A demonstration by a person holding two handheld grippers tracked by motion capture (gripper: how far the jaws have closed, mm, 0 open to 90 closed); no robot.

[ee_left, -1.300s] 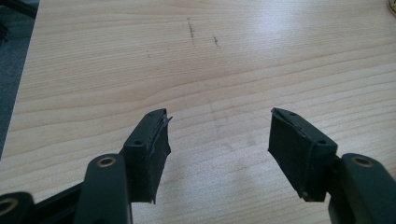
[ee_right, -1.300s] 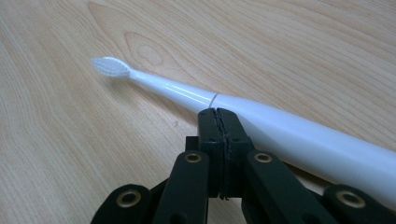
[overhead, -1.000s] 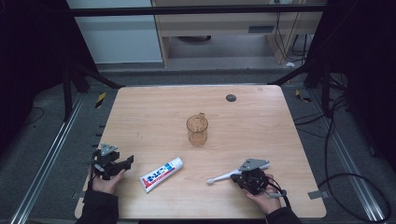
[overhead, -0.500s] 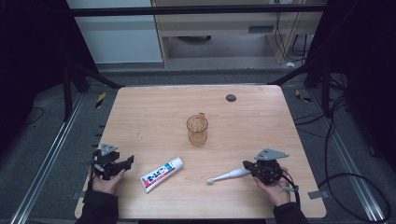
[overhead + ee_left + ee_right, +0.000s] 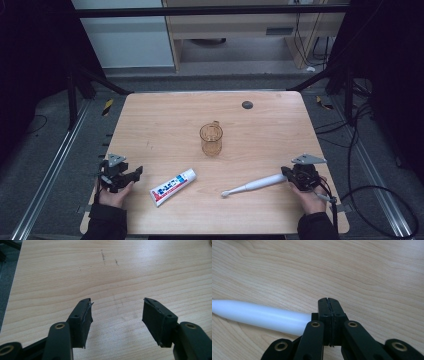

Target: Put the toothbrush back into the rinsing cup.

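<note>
Right gripper (image 5: 292, 176) farther right than before, jaws shut beside toothbrush (image 5: 255, 185); left gripper (image 5: 131, 176) open, closing slightly

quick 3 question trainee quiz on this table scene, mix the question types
1. True or false: the right hand-held gripper has its jaws wide open.
2. What lies nearest the left hand-held gripper: A) white toothpaste tube B) amber clear plastic cup C) white toothbrush?
3. Fill in: the cup stands ____ on the wooden table.

Key: 1 false, its jaws are shut beside the toothbrush handle; 2 A; 3 upright.
</note>
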